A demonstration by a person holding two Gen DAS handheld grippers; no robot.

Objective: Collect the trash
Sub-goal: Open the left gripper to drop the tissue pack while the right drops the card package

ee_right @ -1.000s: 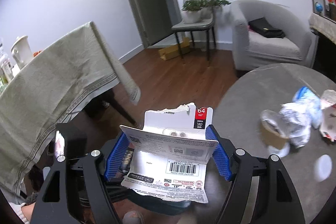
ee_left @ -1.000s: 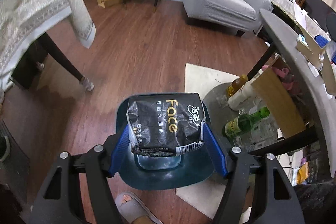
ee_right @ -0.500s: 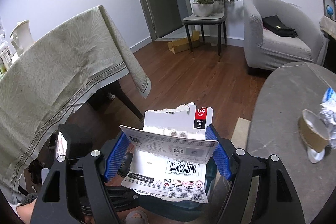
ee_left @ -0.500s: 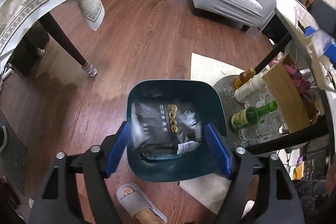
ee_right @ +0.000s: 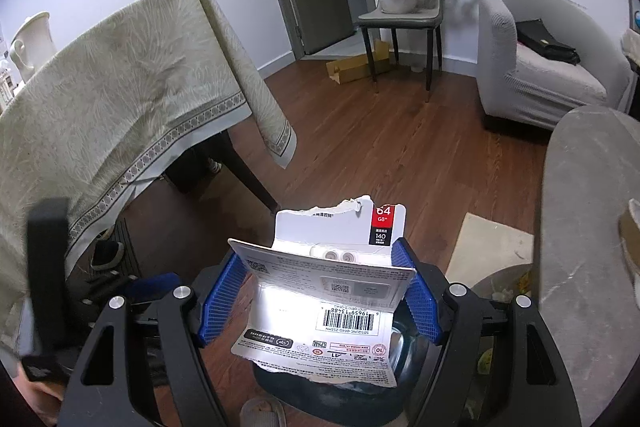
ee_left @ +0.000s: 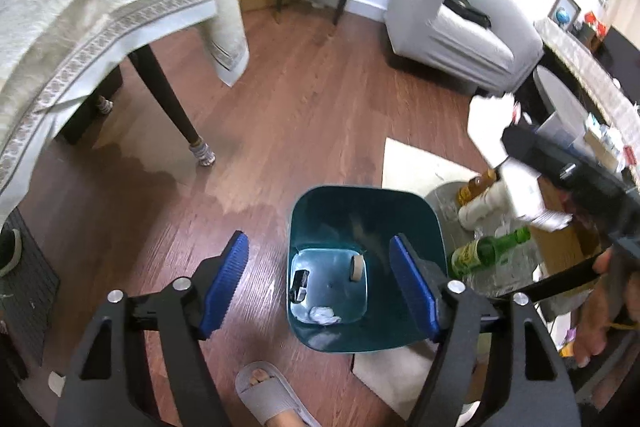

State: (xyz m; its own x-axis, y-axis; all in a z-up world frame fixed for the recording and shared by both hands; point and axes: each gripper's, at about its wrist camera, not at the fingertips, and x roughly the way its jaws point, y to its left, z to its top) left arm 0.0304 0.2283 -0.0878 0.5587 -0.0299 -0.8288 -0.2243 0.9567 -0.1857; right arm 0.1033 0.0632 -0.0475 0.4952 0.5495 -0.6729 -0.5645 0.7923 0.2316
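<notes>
Tablecloth (ee_left: 100,27): it drapes off the dining bench at far left, clear of the work.
Left tongs (ee_left: 318,281): released, nothing between the blue pads; the jaws have just been closing a little on nothing. They hang above the floor and the bin's left rim, likely because their load is already dropped.
Teal bin (ee_left: 400,205): stands on the wood floor just ahead of a foot in a grey slipper (ee_left: 268,393), close enough for both hands to reach over it.
Bin contents: a small dark packet (ee_left: 300,285), a crumpled white wad (ee_left: 324,315) and a tape core (ee_left: 356,267) lie on the bottom, so part of the task looks done.
Bottles: a green glass bottle (ee_left: 492,251) and others sit on a low shelf just right of the bin, untouched.
Right tongs (ee_right: 320,281): clenched on a torn white card package (ee_right: 328,291), pinched across its width so the barcode flap hangs down. From the left wrist view they come in from the upper right, beside the bin.
Card package position: in the right wrist view the bin's dark rim (ee_right: 288,385) shows directly beneath it, so I judge it is nearly placed for release.
Grey round bench (ee_right: 580,227): at far right, a brown tape roll (ee_right: 632,235) at its edge is probably still to collect.
</notes>
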